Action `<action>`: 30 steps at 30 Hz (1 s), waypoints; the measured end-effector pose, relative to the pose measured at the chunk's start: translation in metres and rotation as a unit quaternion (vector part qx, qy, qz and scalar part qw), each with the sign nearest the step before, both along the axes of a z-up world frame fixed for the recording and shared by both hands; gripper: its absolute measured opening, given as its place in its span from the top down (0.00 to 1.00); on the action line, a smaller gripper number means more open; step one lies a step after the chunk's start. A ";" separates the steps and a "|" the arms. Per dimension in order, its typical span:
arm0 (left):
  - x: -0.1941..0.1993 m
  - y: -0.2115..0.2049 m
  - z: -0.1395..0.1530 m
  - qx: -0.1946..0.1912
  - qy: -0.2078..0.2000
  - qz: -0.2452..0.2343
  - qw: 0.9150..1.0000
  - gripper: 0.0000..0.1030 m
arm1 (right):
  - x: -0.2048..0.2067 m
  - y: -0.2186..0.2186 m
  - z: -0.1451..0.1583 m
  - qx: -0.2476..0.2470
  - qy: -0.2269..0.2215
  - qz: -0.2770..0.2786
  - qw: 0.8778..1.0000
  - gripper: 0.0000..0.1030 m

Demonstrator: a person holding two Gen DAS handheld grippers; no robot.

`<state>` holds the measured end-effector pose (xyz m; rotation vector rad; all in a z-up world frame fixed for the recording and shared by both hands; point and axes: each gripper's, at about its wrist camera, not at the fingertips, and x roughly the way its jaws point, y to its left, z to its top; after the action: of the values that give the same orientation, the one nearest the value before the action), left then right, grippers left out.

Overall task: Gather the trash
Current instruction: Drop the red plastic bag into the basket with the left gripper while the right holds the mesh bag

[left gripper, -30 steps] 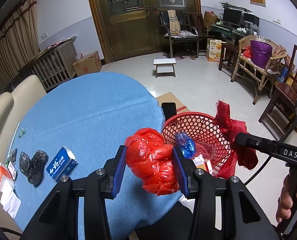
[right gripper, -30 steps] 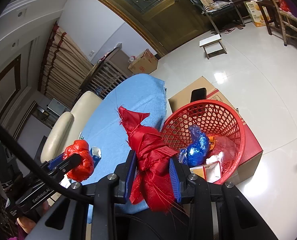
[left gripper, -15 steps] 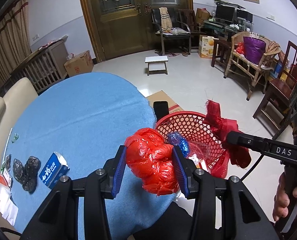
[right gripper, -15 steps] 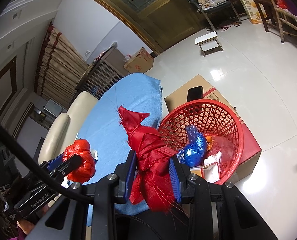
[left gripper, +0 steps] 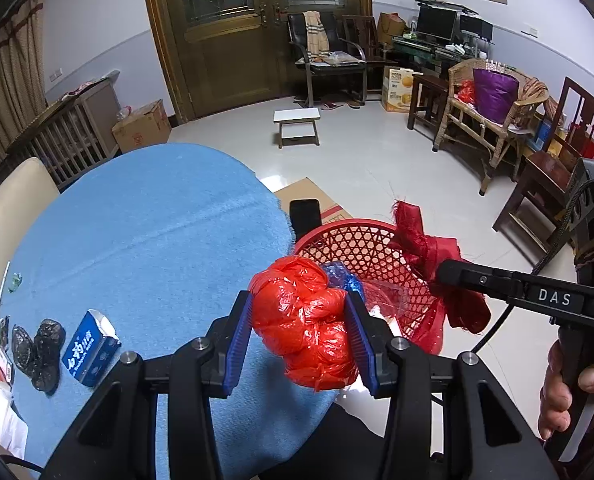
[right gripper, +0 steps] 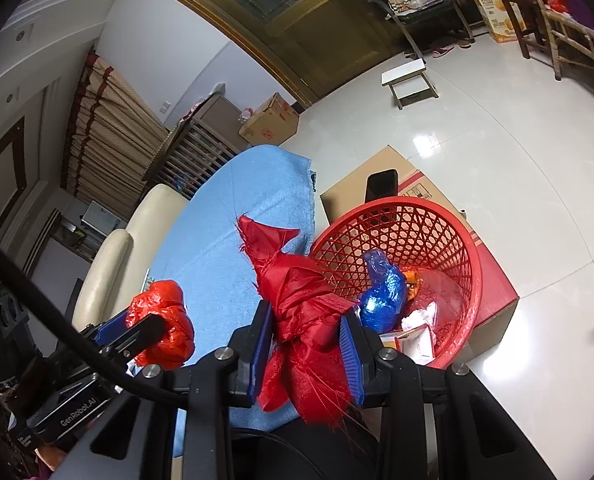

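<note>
Jaws of the left gripper [left gripper: 303, 330] clench a red plastic bag [left gripper: 305, 320] at frame centre; the right gripper [right gripper: 307, 342] clamps red cloth [right gripper: 297, 312]. Beyond, the red basket [right gripper: 471, 280] holds some trash; a blue carton [left gripper: 89, 348] and black scraps [left gripper: 37, 346] remain on the bench [left gripper: 145, 240], lower left.

- A home living room: tall wooden double doors [left gripper: 253, 28] with patterned glass.
- Right of the doors, a wicker armchair [left gripper: 493, 120], a desk with monitors [left gripper: 437, 24].
- Left, curtains [left gripper: 5, 76].
</note>
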<state>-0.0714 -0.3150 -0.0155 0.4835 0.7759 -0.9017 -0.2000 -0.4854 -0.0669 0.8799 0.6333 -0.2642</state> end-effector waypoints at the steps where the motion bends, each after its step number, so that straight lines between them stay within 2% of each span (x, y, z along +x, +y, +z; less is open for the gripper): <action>1: 0.000 0.000 -0.001 -0.002 0.002 -0.002 1.000 0.54 | 0.000 0.000 -0.001 0.001 0.001 -0.001 1.000 0.65; 15: 0.005 -0.009 -0.018 -0.015 0.061 -0.032 0.998 0.53 | -0.006 -0.011 -0.009 0.014 0.006 -0.021 1.000 0.65; 30: -0.002 -0.028 -0.025 -0.006 0.053 -0.047 0.997 0.53 | -0.012 -0.021 -0.017 0.026 0.008 -0.037 0.999 0.65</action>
<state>-0.0733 -0.3434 -0.0408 0.4683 0.8491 -1.0259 -0.2115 -0.5067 -0.0842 0.9537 0.6256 -0.3224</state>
